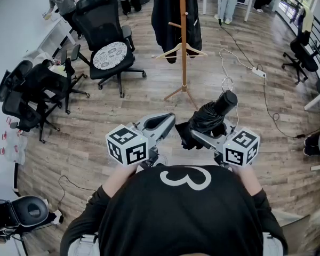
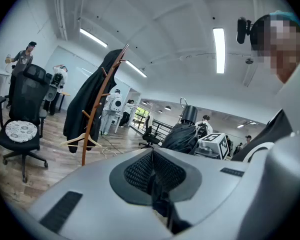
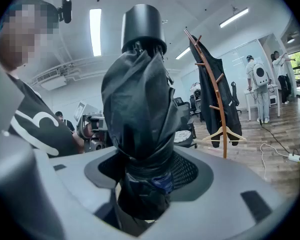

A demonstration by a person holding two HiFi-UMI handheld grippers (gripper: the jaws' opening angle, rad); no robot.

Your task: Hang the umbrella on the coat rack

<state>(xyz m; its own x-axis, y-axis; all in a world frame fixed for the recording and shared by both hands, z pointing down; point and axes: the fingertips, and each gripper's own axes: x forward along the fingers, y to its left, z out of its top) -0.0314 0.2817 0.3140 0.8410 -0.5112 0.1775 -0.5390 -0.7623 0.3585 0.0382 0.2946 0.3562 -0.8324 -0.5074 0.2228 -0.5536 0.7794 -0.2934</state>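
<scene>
A folded black umbrella (image 1: 208, 119) with a round black handle (image 1: 226, 99) and a thin wrist loop stands out from my right gripper (image 1: 194, 135), which is shut on its bundled fabric. In the right gripper view the umbrella (image 3: 140, 109) rises between the jaws of the right gripper (image 3: 142, 184) and fills the middle. My left gripper (image 1: 162, 122) is beside it on the left, shut with nothing in it; its pads meet in the left gripper view (image 2: 152, 176). The wooden coat rack (image 1: 183, 36) stands ahead on the floor, also in the gripper views (image 2: 97, 109) (image 3: 215, 99).
A black coat (image 1: 168, 9) and a wooden hanger (image 1: 180, 51) hang on the rack. A black office chair (image 1: 109, 41) stands to its left, more chairs (image 1: 34, 95) at far left. A cable with a power strip (image 1: 258, 72) lies to the right. People stand far back.
</scene>
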